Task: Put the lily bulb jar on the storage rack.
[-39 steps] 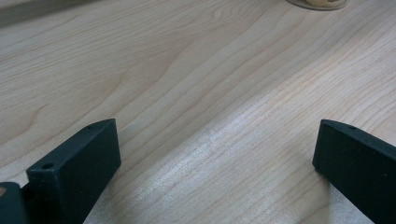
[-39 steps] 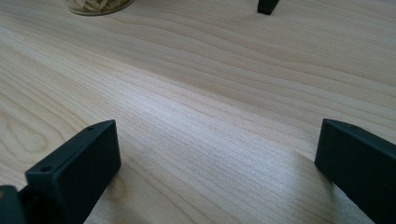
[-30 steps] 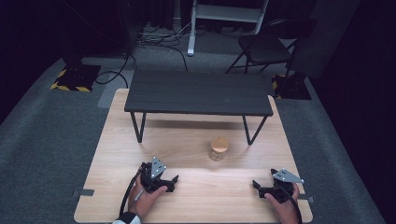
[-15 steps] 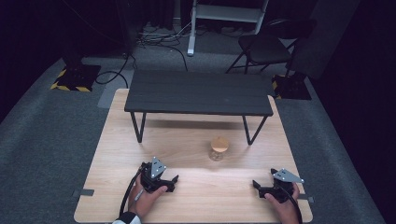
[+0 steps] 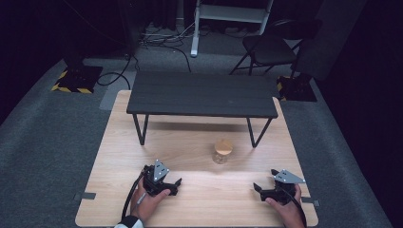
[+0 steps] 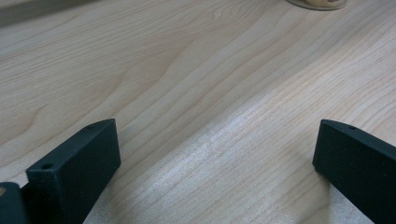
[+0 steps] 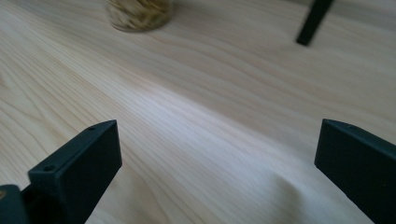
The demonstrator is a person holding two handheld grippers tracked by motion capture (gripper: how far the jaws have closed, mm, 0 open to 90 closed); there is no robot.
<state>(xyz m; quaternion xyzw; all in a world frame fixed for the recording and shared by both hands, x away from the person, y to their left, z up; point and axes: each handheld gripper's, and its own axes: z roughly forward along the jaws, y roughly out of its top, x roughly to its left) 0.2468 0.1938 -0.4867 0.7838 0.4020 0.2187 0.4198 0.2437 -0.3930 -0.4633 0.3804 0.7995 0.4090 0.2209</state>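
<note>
A small glass jar (image 5: 222, 151) with a cork lid stands on the wooden table (image 5: 199, 142), in front of the black bench. Its base also appears at the top of the left gripper view, jar (image 6: 317, 3), and the right gripper view, jar (image 7: 139, 13), where pale contents show through the glass. My left gripper (image 5: 177, 183) rests low on the table at the near left, open, with bare wood between its jaws (image 6: 215, 154). My right gripper (image 5: 256, 187) rests at the near right, also open and holding nothing (image 7: 217, 154). Both point roughly toward the jar, well short of it.
A low black slatted bench (image 5: 203, 94) on thin metal legs stands across the far half of the table; one leg (image 7: 314, 21) shows in the right gripper view. Grey carpet surrounds the table, with a chair (image 5: 271, 47) and cables beyond.
</note>
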